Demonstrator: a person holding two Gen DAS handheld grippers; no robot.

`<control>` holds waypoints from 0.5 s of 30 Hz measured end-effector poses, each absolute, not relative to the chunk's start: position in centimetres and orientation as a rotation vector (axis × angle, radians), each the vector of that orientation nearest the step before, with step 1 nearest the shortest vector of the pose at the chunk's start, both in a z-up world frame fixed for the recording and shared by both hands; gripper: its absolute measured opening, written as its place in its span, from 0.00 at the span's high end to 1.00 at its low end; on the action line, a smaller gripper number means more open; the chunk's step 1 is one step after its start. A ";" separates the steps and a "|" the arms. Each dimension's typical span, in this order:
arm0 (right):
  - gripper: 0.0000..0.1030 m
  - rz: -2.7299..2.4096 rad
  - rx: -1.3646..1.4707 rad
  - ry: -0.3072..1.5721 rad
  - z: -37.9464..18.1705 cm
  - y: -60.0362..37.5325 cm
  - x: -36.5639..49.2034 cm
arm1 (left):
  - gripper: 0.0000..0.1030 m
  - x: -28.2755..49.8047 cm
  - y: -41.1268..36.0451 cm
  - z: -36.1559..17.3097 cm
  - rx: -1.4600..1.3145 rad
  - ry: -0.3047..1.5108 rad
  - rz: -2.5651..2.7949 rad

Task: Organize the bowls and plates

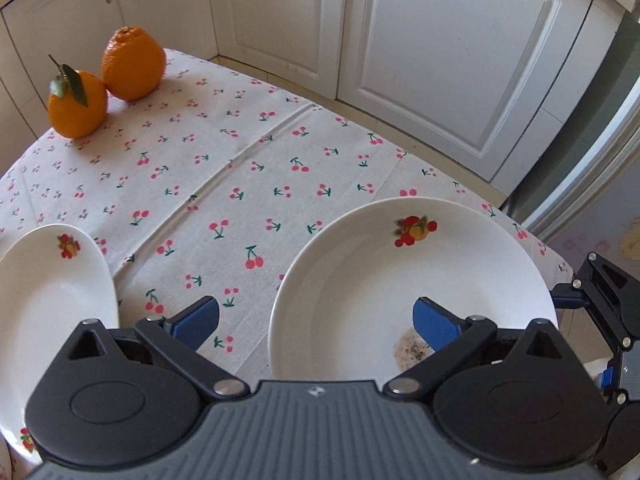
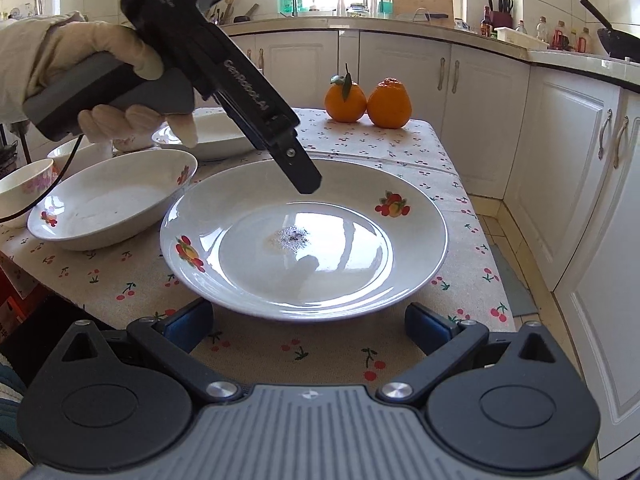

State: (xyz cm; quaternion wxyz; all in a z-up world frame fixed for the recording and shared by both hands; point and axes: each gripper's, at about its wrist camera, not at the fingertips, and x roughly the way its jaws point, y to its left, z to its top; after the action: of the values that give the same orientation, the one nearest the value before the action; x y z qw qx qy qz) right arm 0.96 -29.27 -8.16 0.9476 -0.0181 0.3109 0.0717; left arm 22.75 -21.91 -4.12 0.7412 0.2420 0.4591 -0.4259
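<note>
A large white plate (image 2: pixel 344 268) with fruit prints and a dark smudge at its centre lies on the cherry-print tablecloth; it also shows in the left wrist view (image 1: pixel 360 280). My left gripper (image 1: pixel 316 320) is open, its right finger over the plate's near part, its left finger over the cloth; in the right wrist view it (image 2: pixel 304 176) hangs above the plate's far rim. My right gripper (image 2: pixel 308 324) is open and empty at the plate's near rim. A white bowl (image 2: pixel 108 204) with fruit prints sits left of the plate, also in the left wrist view (image 1: pixel 48 300).
Two oranges (image 2: pixel 368 100) stand at the table's far edge, also in the left wrist view (image 1: pixel 108 80). Another white dish (image 2: pixel 216 136) and small bowls (image 2: pixel 24 188) sit at the far left. White cabinets (image 2: pixel 560 152) stand close to the right.
</note>
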 end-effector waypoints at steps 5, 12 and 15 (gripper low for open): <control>0.00 0.154 -0.039 0.637 -8.0 -29.1 1.1 | 0.02 23.5 -23.1 -5.3 0.588 1.054 -0.999; 0.00 0.180 -0.048 0.642 -8.0 -29.3 1.5 | 0.07 24.3 -23.7 -5.8 0.594 1.098 -1.059; 0.00 0.186 -0.051 0.643 -8.0 -29.3 1.6 | 0.14 24.6 -23.7 -5.5 0.581 1.112 -1.094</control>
State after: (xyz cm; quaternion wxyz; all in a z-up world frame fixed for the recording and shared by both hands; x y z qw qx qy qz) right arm 1.58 -29.31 -8.00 0.9441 -0.0249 0.3157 0.0913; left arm 24.61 -23.66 -5.47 0.6731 0.2583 0.4939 -0.4861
